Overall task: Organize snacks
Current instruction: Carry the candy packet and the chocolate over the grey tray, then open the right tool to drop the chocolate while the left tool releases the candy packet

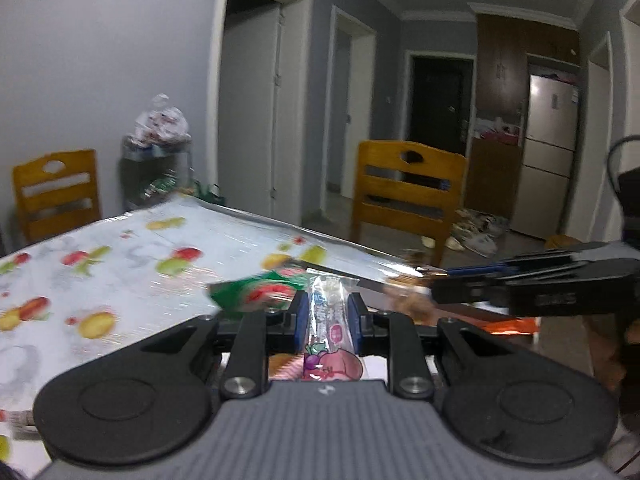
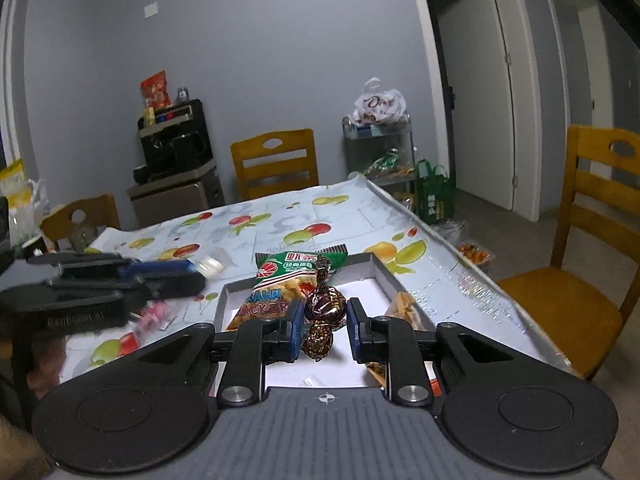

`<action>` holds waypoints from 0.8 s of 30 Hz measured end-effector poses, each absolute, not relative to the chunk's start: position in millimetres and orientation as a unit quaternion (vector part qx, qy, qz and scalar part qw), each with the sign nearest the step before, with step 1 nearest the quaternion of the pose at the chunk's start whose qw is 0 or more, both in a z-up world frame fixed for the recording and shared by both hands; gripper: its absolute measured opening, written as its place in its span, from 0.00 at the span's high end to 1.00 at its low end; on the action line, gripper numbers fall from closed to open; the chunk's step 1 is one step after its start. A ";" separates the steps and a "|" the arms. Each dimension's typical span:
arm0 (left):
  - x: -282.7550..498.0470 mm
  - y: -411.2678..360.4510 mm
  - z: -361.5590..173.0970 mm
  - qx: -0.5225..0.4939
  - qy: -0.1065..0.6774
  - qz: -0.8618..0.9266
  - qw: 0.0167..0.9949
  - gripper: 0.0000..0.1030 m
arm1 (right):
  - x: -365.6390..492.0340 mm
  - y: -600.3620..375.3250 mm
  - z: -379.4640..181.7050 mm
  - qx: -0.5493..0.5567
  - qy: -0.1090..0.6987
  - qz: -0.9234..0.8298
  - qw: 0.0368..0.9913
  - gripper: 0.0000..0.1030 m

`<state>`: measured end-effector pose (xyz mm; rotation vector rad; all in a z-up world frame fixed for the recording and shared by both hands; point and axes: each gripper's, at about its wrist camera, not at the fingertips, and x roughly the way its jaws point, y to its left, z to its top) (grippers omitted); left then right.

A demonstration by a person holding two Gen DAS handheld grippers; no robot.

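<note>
My left gripper (image 1: 328, 316) is shut on a clear-and-pink snack packet (image 1: 329, 332) and holds it above the table; it also shows from the side in the right wrist view (image 2: 200, 270). My right gripper (image 2: 323, 320) holds a brown foil-wrapped candy (image 2: 325, 312) between its pads, over a shallow white box (image 2: 384, 276). A green and orange cracker bag (image 2: 288, 280) lies in the box, and it shows blurred in the left wrist view (image 1: 260, 294). An orange packet (image 2: 406, 310) leans on the box's right wall.
The table wears a fruit-print cloth (image 2: 280, 216). A small white packet (image 2: 210, 266) and a pink sweet (image 2: 154, 314) lie left of the box. Wooden chairs (image 2: 580, 272) stand around the table. A cart (image 2: 380, 148) with bags stands at the wall.
</note>
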<state>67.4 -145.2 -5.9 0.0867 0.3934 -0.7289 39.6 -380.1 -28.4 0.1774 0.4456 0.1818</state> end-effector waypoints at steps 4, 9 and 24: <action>69.3 -176.1 -15.7 0.049 0.218 -0.358 0.907 0.82 | 47.7 -384.0 -35.2 0.094 0.230 0.094 0.964 0.76; 74.6 -192.9 -30.6 0.058 0.223 -0.355 0.906 0.82 | 49.8 -389.4 -43.9 0.087 0.251 0.105 0.958 0.76; 85.4 -191.3 -69.0 0.073 0.242 -0.379 0.890 0.82 | 43.8 -374.5 -62.5 0.012 0.291 0.110 0.950 0.76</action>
